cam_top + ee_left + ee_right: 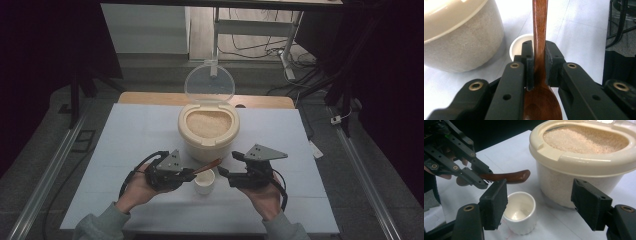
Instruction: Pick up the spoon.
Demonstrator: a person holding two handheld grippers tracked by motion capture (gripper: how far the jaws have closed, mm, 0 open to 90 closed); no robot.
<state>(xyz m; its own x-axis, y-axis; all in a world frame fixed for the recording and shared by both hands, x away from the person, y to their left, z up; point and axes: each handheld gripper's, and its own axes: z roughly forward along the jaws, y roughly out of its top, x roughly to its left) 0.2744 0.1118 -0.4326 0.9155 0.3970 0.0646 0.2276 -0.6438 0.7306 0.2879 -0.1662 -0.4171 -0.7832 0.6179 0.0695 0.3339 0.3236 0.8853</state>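
A brown wooden spoon point(540, 30) is clamped at its neck by my left gripper point(539, 52), which is shut on it. The spoon's bowl lies back toward the hand and its handle point(509, 176) points out over a small white cup point(520, 211). The cup looks empty and stands on the table just in front of a cream container point(584, 150) filled with pale grain. My right gripper point(541, 202) is open, its pads point(495, 200) on either side of the cup and container but touching neither. In the high view the left gripper point(187, 175) and right gripper point(230, 164) flank the cup point(204, 182).
The container's clear round lid point(209, 84) stands hinged upright behind the container point(208, 131). The white table top point(125, 135) stretches out to both sides. Metal rails point(365, 175) and cables run along the floor beyond the table edges.
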